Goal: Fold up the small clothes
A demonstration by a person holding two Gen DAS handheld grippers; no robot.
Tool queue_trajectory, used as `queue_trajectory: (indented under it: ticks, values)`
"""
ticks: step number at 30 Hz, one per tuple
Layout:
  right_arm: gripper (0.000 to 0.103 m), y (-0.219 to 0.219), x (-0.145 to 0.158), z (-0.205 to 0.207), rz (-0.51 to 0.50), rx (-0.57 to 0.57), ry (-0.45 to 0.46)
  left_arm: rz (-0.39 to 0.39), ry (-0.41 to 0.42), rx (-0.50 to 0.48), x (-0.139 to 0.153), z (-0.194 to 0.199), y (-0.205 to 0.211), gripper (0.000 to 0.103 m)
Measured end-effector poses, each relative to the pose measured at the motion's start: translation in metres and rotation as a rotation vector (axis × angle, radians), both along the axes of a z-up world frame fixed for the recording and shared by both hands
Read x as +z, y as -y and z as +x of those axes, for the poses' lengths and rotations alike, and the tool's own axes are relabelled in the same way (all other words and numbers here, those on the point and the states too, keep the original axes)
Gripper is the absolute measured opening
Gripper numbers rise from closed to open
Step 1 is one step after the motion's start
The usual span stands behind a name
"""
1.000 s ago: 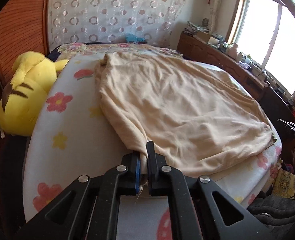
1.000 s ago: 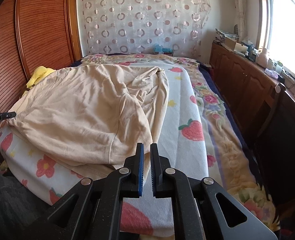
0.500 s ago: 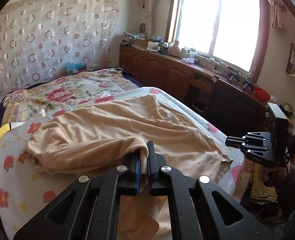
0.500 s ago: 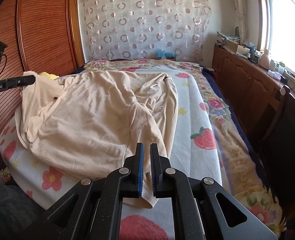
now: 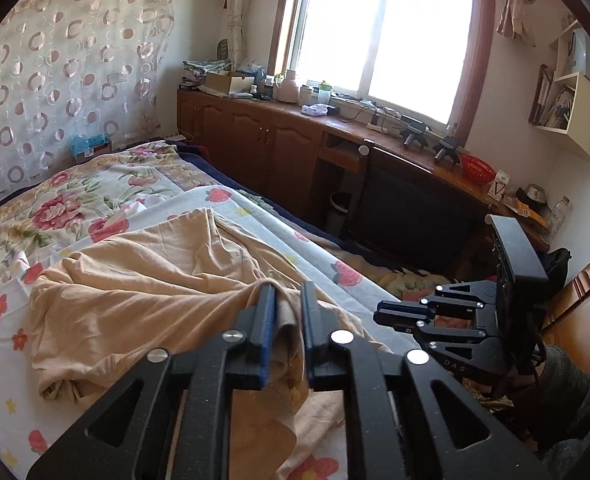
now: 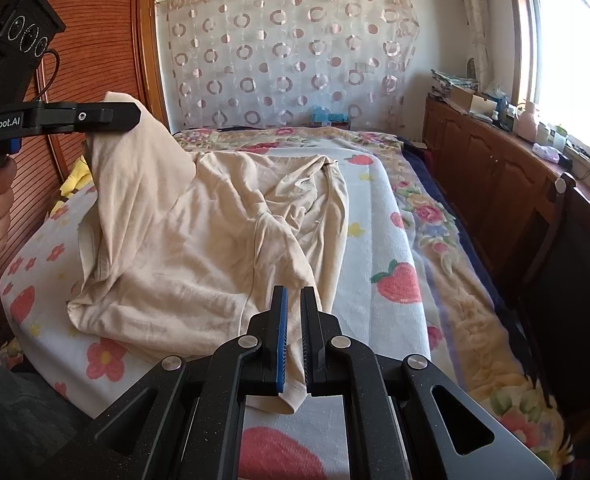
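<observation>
A bed [image 6: 379,216] under a floral sheet fills the room, a wooden bench [image 5: 279,120] beside it below the window. The beige garment [image 6: 223,240] lies lengthwise along the bed. The left hand-held gripper [image 6: 129,114] pinches its lifted corner; the right hand-held gripper [image 6: 293,344] clamps its near hem.

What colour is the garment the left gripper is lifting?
Plain beige garment, no print; clearest in the right wrist view, hanging from the left gripper.

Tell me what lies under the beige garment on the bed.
Under the beige garment shows a white flower-and-strawberry sheet, over a floral bedspread. Whatever sits beneath the garment's middle is covered.
</observation>
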State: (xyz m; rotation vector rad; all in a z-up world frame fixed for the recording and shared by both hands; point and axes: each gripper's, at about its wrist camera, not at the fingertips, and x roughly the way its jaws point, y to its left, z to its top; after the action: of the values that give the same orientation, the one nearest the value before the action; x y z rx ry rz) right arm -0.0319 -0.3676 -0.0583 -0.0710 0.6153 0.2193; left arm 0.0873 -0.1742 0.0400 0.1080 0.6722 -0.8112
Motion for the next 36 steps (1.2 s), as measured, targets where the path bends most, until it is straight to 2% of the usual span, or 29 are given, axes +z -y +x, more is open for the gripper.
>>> queue_trajectory:
  ticks: [1,5,8,11,13,15,17,19,23,26,28,29,30,31,36]
  values:
    - [0.006,-0.001,-0.001,-0.001,0.0,-0.001,-0.002,0.01,0.011,0.008,-0.001,-0.002,-0.002,0.035]
    - [0.006,-0.001,-0.003,0.003,0.0,-0.002,-0.01,0.021,0.02,0.057,-0.006,-0.004,-0.02,0.054]
    - [0.006,-0.005,-0.003,0.007,0.0,0.012,-0.014,0.021,0.026,0.11,-0.013,-0.003,-0.04,0.077]
    - [0.007,-0.013,-0.002,0.014,-0.013,0.028,-0.015,0.028,0.033,0.182,-0.022,-0.002,-0.065,0.078]
    - [0.016,-0.019,0.0,0.021,-0.013,0.045,-0.015,0.023,0.024,0.227,-0.029,0.0,-0.083,0.078]
    - [0.017,-0.026,0.0,0.027,-0.012,0.067,-0.009,0.023,0.015,0.272,-0.036,0.001,-0.1,0.079]
    - [0.023,-0.033,0.0,0.034,-0.005,0.097,-0.014,0.022,0.009,0.311,-0.042,0.001,-0.113,0.079]
    - [0.036,-0.04,-0.001,0.042,-0.006,0.115,-0.023,0.014,-0.001,0.343,-0.048,0.001,-0.126,0.079]
    - [0.039,-0.047,-0.01,0.059,-0.019,0.123,-0.074,0.005,-0.007,0.372,-0.055,-0.001,-0.139,0.079]
    - [0.039,-0.051,-0.019,0.071,-0.048,0.123,-0.13,0.008,-0.009,0.388,-0.06,-0.001,-0.143,0.079]
    - [0.037,-0.05,-0.021,0.074,-0.056,0.121,-0.132,0.01,-0.01,0.399,-0.063,0.0,-0.145,0.079]
    - [0.031,-0.051,-0.021,0.074,-0.059,0.131,-0.135,0.009,-0.011,0.402,-0.064,-0.001,-0.147,0.079]
    - [0.019,-0.051,-0.02,0.074,-0.062,0.146,-0.136,0.005,-0.013,0.404,-0.065,0.0,-0.147,0.079]
    - [0.012,-0.052,-0.019,0.073,-0.065,0.161,-0.134,0.002,-0.015,0.406,-0.065,0.0,-0.149,0.079]
    - [0.009,-0.049,0.0,0.054,-0.017,0.194,-0.063,-0.008,0.003,0.423,-0.063,-0.003,-0.152,0.079]
